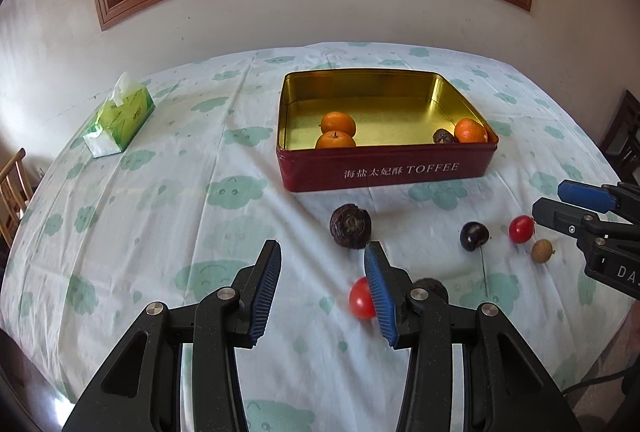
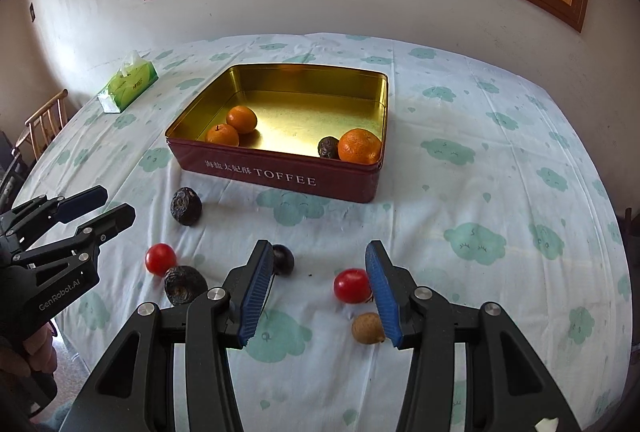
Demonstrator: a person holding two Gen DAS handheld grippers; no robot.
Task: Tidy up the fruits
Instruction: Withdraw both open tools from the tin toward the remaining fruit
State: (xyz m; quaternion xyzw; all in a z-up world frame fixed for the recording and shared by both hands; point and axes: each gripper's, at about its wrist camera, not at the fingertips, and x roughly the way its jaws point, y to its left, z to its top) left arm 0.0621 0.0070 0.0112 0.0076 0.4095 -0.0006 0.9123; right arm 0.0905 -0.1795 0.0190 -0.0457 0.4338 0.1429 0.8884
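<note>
A red toffee tin (image 1: 384,172) (image 2: 280,178) with a gold inside holds three oranges (image 1: 338,123) (image 2: 359,146) and a dark wrinkled fruit (image 2: 328,147). Loose on the cloth in front of it lie two red tomatoes (image 2: 352,286) (image 2: 160,259), a dark plum (image 2: 283,260), a tan longan (image 2: 368,328) and two wrinkled dark fruits (image 2: 186,206) (image 2: 184,286). My left gripper (image 1: 322,244) (image 2: 120,201) hangs open and empty, a tomato (image 1: 361,298) beside its right finger. My right gripper (image 2: 318,244) (image 1: 546,198) is open above the cloth, holding nothing.
A green tissue box (image 1: 120,116) (image 2: 128,86) lies at the table's far left. A wooden chair (image 2: 44,124) stands past the left edge. A wall with a window runs behind the table. A hand (image 2: 36,352) grips the left tool.
</note>
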